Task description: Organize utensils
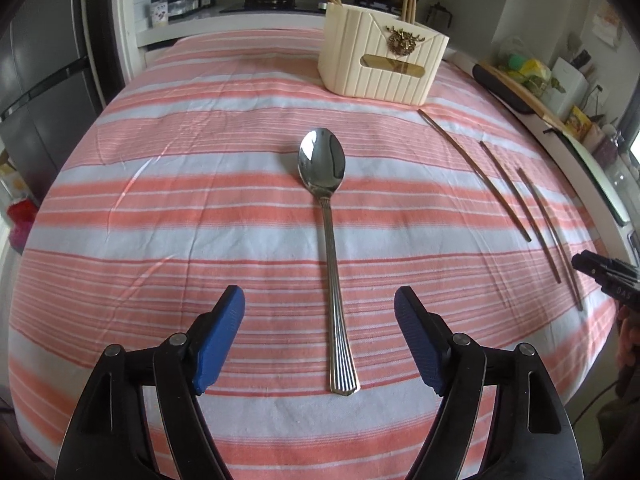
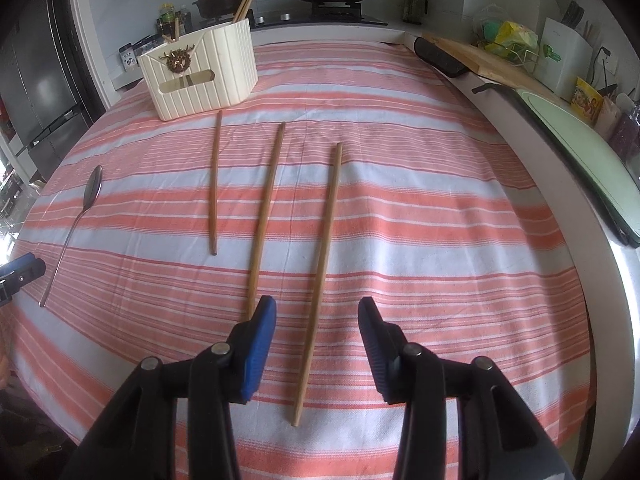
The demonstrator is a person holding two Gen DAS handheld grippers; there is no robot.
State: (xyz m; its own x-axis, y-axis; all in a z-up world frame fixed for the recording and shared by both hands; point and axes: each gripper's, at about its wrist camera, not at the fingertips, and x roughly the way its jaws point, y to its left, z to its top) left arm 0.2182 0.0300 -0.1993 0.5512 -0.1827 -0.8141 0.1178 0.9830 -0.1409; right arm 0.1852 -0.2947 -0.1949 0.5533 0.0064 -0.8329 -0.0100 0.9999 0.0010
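The right hand-held gripper [image 2: 317, 312] hangs low over the striped tablecloth [image 2: 420, 216] with its blue pads [image 2: 262, 350] spread apart, straddling the near end of the rightmost chopstick [image 2: 320, 276]. A middle chopstick [image 2: 266, 210] runs up just left of it, its near end hidden behind the left pad, and a shorter-looking left chopstick [image 2: 215, 182] lies further left. A spoon [image 2: 76, 220] rests near the tabletop's left edge. The cream utensil holder [image 2: 200, 76] stands at the far left, with what seem to be chopsticks poking out.
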